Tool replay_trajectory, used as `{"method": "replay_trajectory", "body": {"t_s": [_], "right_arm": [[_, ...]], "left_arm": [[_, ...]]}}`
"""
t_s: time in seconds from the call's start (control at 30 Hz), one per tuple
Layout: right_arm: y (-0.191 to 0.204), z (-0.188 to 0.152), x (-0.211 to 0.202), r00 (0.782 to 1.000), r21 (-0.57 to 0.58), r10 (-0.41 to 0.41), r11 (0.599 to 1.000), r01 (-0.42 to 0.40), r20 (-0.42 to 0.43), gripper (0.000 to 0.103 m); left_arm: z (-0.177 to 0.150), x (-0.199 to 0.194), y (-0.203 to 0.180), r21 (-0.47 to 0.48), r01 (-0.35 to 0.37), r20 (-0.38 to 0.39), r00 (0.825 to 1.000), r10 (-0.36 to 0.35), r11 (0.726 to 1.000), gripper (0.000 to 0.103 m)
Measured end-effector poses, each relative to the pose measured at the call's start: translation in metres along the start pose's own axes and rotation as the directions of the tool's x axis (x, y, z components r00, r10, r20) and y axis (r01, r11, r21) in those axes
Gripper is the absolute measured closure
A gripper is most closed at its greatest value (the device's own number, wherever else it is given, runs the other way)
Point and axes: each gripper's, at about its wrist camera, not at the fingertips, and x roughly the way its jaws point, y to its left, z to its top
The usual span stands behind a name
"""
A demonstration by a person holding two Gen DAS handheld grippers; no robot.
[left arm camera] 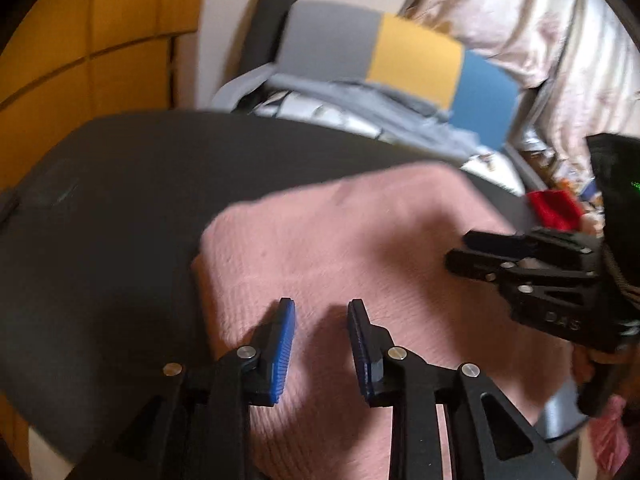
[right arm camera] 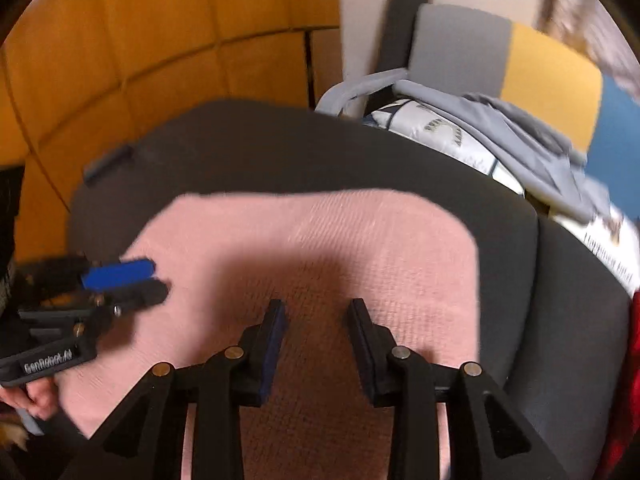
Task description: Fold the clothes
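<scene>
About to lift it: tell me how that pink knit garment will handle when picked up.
The pink knit garment probably flops and drapes, since it lies limp on the dark cushion. Its ribbed texture likely grips the blue pads rather than slipping. Probably light.

garment [right arm camera: 320, 264] on cushion [right arm camera: 280, 148] | clothes pile [right arm camera: 500, 140] behind, apparently on chair [right arm camera: 460, 40]

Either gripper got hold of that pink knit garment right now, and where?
Nothing is held. The left gripper and right gripper are both open above the folded pink knit garment.
</scene>
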Motion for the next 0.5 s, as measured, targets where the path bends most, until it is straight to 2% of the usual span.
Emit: {"method": "replay_trajectory", "body": {"t_s": [0.1,0.2,0.27,0.33,0.37,0.4,0.47,0.5], "right_arm": [[0.023,-0.009,0.021,0.997,-0.096,-0.061,0.994,0.056,-0.044,0.068],[0.028,-0.010,0.027,0.998,-0.099,-0.055,0.994,0.051,-0.038,0.067],[0.029,-0.008,0.024,0.999,-0.102,-0.043,0.994,0.039,-0.034,0.068],[0.028,-0.005,0.009,0.999,-0.123,-0.038,0.992,0.034,-0.036,0.068],[0.026,-0.004,-0.001,0.999,-0.119,-0.045,0.992,0.042,-0.026,0.068],[0.023,-0.002,-0.012,0.999,-0.116,-0.052,0.992,0.050,-0.017,0.068],[0.010,0.000,-0.029,0.998,-0.070,-0.057,0.996,0.057,-0.001,0.068],[0.000,-0.001,-0.038,0.999,-0.030,-0.052,0.998,0.052,0.003,0.068]], "left_arm": [[-0.026,-0.007,0.003,0.042,-0.032,0.039,0.999,0.030,0.999,0.074],[-0.033,-0.014,0.005,0.036,-0.030,0.049,0.998,0.028,0.999,0.073],[-0.027,-0.018,0.014,-0.025,0.019,0.027,0.999,-0.018,0.999,0.074],[-0.023,-0.029,0.031,-0.148,0.072,0.026,0.997,-0.069,0.986,0.074],[-0.021,-0.034,0.040,-0.210,0.097,0.029,0.995,-0.093,0.973,0.070],[-0.021,-0.039,0.049,-0.267,0.090,0.036,0.996,-0.083,0.959,0.051],[-0.022,-0.046,0.064,-0.353,0.080,0.043,0.997,-0.069,0.932,0.025],[-0.023,-0.047,0.068,-0.378,0.093,0.044,0.996,-0.082,0.921,0.024]]}}
